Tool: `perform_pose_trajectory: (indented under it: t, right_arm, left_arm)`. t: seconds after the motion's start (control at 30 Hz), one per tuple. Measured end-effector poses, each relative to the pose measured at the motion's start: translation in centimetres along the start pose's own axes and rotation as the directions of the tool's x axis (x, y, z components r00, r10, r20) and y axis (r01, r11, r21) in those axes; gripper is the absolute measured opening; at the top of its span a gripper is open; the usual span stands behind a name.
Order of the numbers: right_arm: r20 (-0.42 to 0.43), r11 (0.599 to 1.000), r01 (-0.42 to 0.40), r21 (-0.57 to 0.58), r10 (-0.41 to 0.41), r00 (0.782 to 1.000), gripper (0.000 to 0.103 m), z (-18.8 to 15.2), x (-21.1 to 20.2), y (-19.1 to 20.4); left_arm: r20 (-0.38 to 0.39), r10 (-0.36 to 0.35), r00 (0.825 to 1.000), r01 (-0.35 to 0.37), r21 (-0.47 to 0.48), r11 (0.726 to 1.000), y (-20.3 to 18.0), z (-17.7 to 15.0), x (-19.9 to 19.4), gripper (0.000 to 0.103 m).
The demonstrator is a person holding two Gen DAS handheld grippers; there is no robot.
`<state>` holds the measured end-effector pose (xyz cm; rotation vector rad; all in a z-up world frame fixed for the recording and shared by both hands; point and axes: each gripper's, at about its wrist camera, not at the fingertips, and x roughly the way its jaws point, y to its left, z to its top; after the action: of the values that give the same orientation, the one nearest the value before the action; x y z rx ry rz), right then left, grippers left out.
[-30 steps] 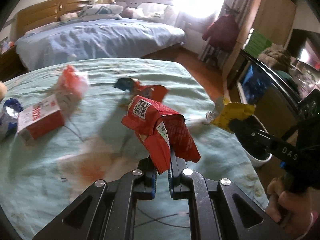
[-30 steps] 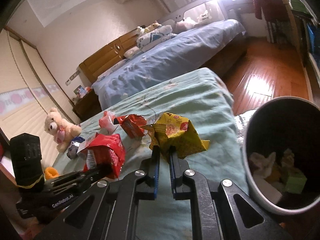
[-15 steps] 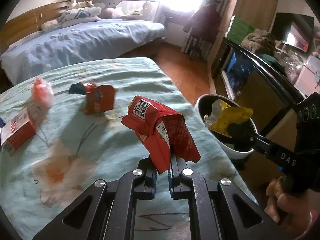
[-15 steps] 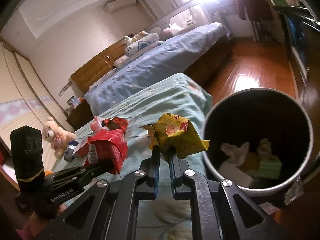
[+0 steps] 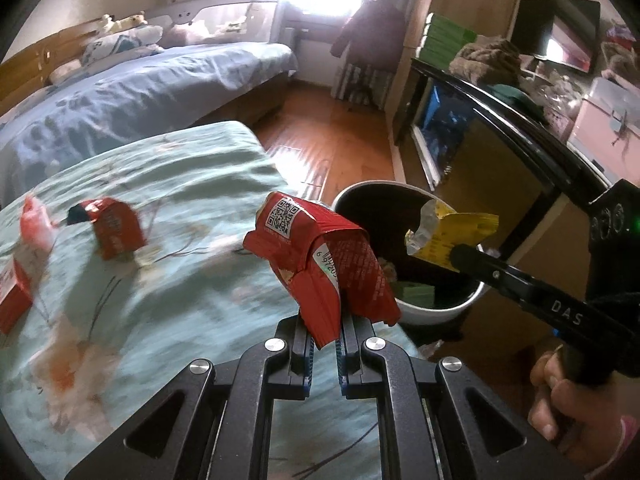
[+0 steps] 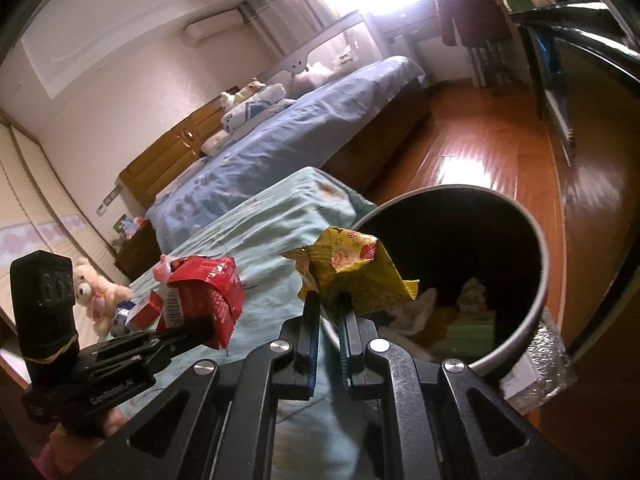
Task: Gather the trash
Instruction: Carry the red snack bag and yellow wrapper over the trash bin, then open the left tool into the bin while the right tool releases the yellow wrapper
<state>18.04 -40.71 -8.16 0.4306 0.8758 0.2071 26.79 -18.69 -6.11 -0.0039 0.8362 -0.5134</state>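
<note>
Both grippers are loaded and heading for the drop. The left gripper point(image 5: 323, 332) has its fingers pinched nearly together on a crumpled red foil snack wrapper with a QR code point(image 5: 320, 264), and the right gripper point(image 6: 329, 312) has its fingers just as tight on a crumpled yellow foil snack wrapper point(image 6: 356, 276). The target is the round white waste bin with a dark inside point(image 5: 440, 310), standing on the wooden floor just off the near corner of the mint-green floral bedspread point(image 5: 180, 184), and it already holds some paper and a green box. In the left wrist view the yellow wrapper hangs over the bin's mouth, while the red one sits above the bedspread's edge, beside the rim and not yet clearly over the opening. So the advice is simple: let the yellow one go first, with its whole body inside the rim line, because light foil can flutter and catch on the lip. Then bring the red wrapper further across until it is clear of the bedspread edge and over the dark opening before parting the fingers. Open fully in each case, since crinkled foil may cling to the pads, and keep the two tools apart so they do not knock over the mouth. More work waits on the bedspread: a small red carton point(image 5: 116, 230), a pink-and-white scrap point(image 5: 36, 224) and a red-and-white box point(image 5: 14, 296) toward the left edge.
</note>
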Motion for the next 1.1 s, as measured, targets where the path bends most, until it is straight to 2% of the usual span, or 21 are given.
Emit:
perform_pose_trajectory:
  t: [0.63, 1.1]
  right_arm:
    - [-0.001, 0.998, 0.068, 0.020, -0.068, 0.998, 0.009, 1.3, 0.2, -3.5]
    - [-0.019, 0.995, 0.092, 0.041, -0.091, 0.996, 0.009, 2.1, 1.3, -5.3]
  left_arm:
    - [-0.035, -0.030, 0.999, 0.033, 0.065, 0.997, -3.5, 2.6, 4.3, 0.008]
    - [-0.074, -0.024, 0.997, 0.031, 0.097, 0.995, -5.4, 4.2, 7.7, 0.008]
